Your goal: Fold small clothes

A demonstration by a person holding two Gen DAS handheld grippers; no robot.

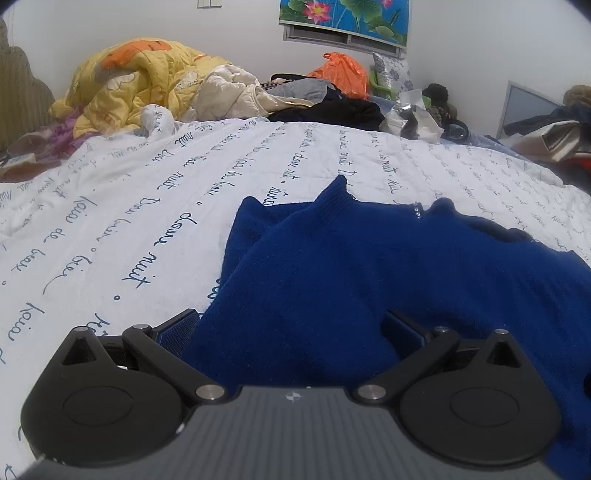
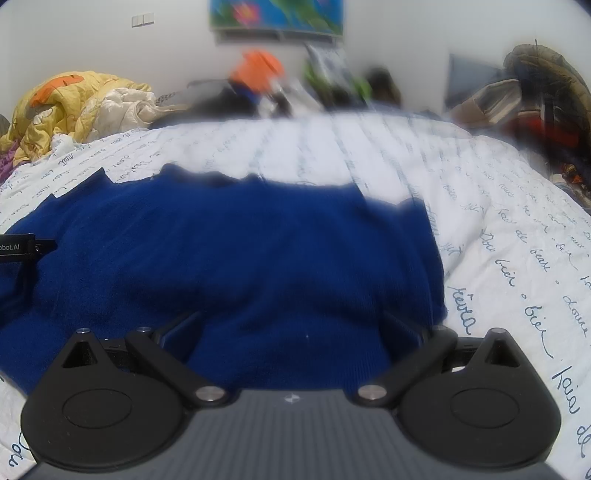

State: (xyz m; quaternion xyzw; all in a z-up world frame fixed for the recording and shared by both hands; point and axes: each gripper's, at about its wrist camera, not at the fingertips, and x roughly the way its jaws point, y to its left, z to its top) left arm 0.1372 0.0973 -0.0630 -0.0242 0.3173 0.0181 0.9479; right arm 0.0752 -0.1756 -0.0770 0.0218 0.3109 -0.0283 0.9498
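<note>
Sweater (image 1: 369,280) lies flat on bed (image 1: 129,206), long axis across both grippers — left gripper (image 1: 291,328) and right gripper (image 2: 291,325) fingers spread open around its near hem, equally close.

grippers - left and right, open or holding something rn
Left gripper: open, jaws wide around the blue sweater's near edge.
Right gripper: open, the same sweater between its fingers.

A big bed (image 1: 110,206) has a white cover with blue writing on it. A yellow blanket (image 1: 129,85) is piled at the far side. The wall (image 1: 147,22) is white. A flower picture (image 1: 343,16) hangs above a window (image 1: 332,37).
</note>
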